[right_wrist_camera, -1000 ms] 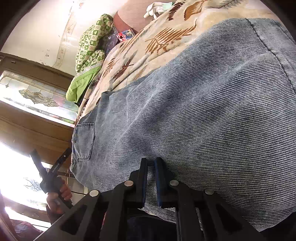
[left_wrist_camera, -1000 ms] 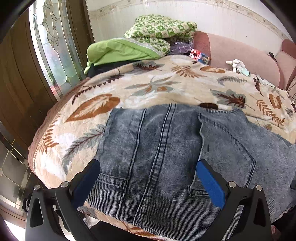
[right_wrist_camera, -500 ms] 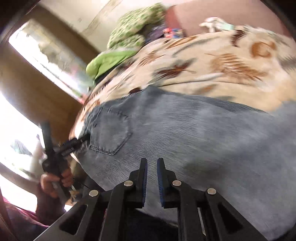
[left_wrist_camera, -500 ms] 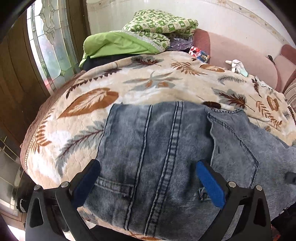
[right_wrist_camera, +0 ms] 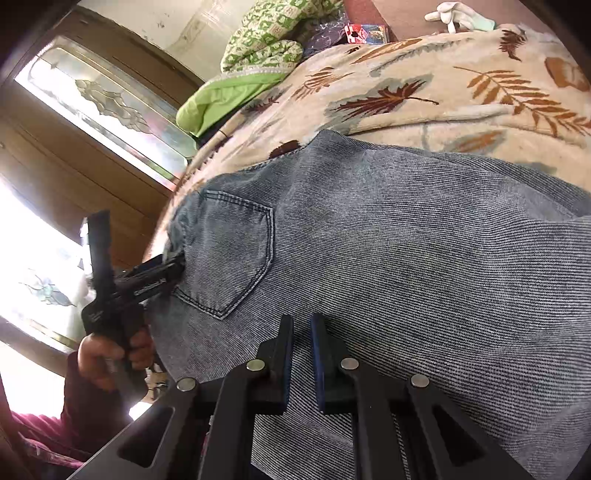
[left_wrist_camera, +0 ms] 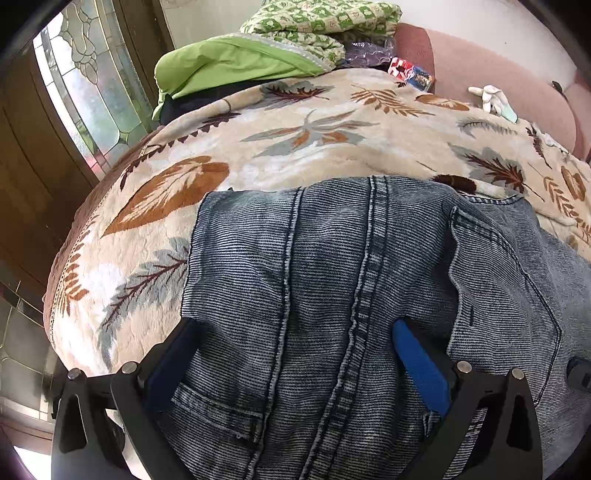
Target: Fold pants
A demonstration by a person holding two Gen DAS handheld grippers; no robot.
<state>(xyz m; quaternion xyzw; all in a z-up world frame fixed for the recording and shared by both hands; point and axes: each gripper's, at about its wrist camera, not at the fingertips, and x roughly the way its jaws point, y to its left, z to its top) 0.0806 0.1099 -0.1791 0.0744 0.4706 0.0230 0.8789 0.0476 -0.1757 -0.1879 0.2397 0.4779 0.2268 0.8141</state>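
Blue-grey denim pants [left_wrist_camera: 332, 288] lie back side up on a leaf-patterned blanket [left_wrist_camera: 258, 147], waistband toward me, a back pocket [right_wrist_camera: 236, 254] showing in the right wrist view. My left gripper [left_wrist_camera: 291, 332] is open, its fingers wide apart astride the waistband and centre seam. It also shows in the right wrist view [right_wrist_camera: 177, 264], at the waist edge. My right gripper [right_wrist_camera: 299, 325] has its jaws nearly together with pants fabric [right_wrist_camera: 406, 277] pinched between them at the near edge.
A green pillow [left_wrist_camera: 229, 66] and a green checked quilt [left_wrist_camera: 317, 22] are piled at the blanket's far end. A pink sofa back [left_wrist_camera: 491, 70] with a white glove [left_wrist_camera: 491, 98] runs behind. A wooden door with patterned glass [left_wrist_camera: 85, 92] stands on the left.
My left gripper moved forward over the waistband, its fingers now over the denim. My right gripper's view swung upright; its jaws stayed closed on the fabric.
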